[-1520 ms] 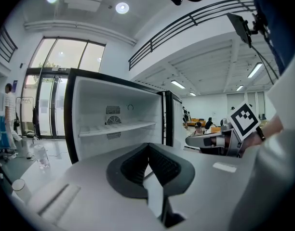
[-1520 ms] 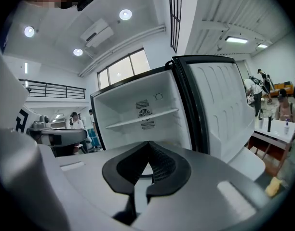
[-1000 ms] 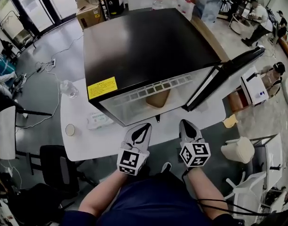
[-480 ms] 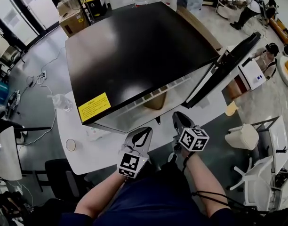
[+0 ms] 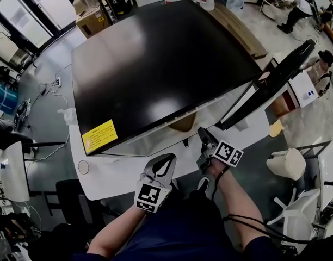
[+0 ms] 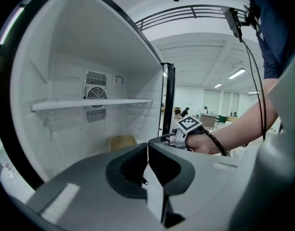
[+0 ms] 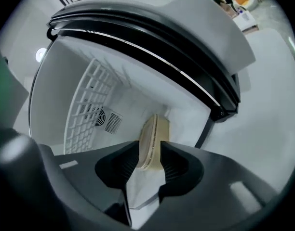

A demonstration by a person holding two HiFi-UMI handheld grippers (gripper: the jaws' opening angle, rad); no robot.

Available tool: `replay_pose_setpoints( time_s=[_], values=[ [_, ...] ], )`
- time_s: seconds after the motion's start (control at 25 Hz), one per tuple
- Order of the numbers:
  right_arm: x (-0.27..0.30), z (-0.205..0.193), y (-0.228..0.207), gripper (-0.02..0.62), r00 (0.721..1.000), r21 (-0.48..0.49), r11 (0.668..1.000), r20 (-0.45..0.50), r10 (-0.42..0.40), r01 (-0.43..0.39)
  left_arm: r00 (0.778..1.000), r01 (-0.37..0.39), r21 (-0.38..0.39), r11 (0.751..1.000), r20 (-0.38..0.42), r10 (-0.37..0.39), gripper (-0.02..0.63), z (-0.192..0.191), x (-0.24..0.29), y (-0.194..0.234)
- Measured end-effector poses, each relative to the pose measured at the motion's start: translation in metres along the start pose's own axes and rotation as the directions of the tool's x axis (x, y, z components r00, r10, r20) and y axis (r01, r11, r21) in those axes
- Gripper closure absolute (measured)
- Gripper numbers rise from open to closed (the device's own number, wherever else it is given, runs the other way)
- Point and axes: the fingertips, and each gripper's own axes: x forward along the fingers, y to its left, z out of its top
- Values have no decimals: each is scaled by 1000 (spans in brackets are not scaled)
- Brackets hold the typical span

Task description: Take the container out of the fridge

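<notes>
While the fridge (image 5: 155, 64) stands with its door (image 5: 275, 75) open, the tan container (image 7: 152, 126) sits on its floor, showing between the right gripper's (image 7: 150, 144) opening jaws. The left gripper (image 6: 147, 146) hangs in front of the fridge, jaws together.

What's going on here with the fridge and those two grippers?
A person is working at an open mini fridge on a white table. The right gripper is at the opening, its jaws opening, lined up with the tan container on the fridge floor but not gripping it. The left gripper hangs back, shut and empty.
</notes>
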Motion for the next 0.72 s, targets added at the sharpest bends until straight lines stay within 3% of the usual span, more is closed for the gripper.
replay_pose_setpoints(
  time_s=[0.2,0.6,0.72],
  values=[
    [26,0,-3,462,996,93,994,-53,65,-60,999,-38,-13,999,-8,38,604,-2,-2,6],
    [57,-3,-14,463,994,178,982,-71,81,-67,993,-114,-55,992,-29,112,604,-12,-14,24],
    [57,-4,-7,522,992,179,979,-66,109,-95,993,-115,-63,991,-37,113,604,-16,-15,24]
  ],
)
